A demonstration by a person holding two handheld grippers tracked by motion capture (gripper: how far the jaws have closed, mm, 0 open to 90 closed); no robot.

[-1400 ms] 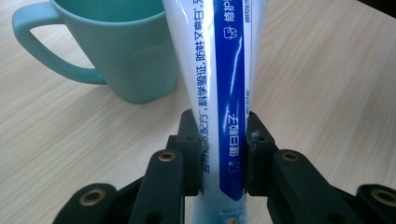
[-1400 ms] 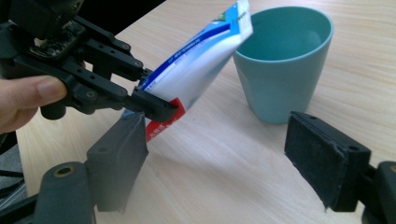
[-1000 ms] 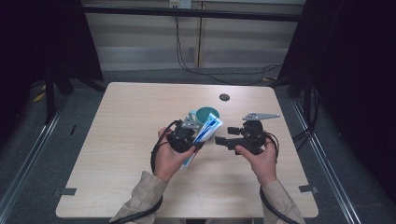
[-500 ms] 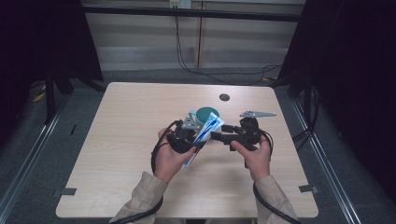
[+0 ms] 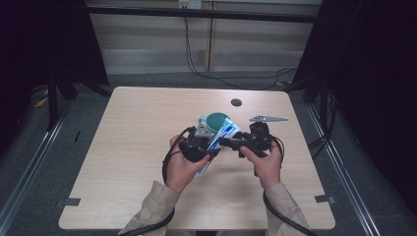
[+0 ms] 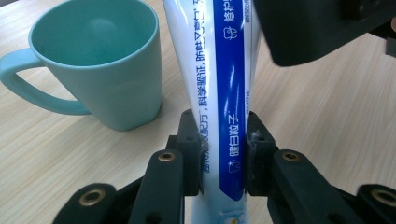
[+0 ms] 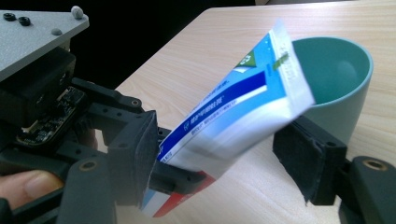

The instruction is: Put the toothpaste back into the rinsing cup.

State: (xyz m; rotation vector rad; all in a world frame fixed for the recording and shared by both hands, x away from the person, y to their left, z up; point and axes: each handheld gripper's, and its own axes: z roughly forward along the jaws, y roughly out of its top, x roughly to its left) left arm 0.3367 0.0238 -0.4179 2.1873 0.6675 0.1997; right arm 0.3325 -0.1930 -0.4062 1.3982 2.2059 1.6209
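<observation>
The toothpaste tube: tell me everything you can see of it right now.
The toothpaste tube is a flat, glossy plastic tube, white with a blue band and printed Chinese characters, plus a red patch at one end. The left gripper is shut on it, lifting it off the table, tilted. Its crimped flat end points toward the teal mug. The right gripper is open around it; the picture does not settle whether its pads touch.

The pale table (image 5: 128, 162) looks like matt wood-grain laminate. The teal handled mug (image 6: 100, 60) has a smooth, satin plastic look, while the white-and-blue printed toothpaste tube (image 6: 224, 93) is glossy plastic film. The left gripper (image 6: 223, 161) is matt black plastic with small metal-looking eyelets.
</observation>
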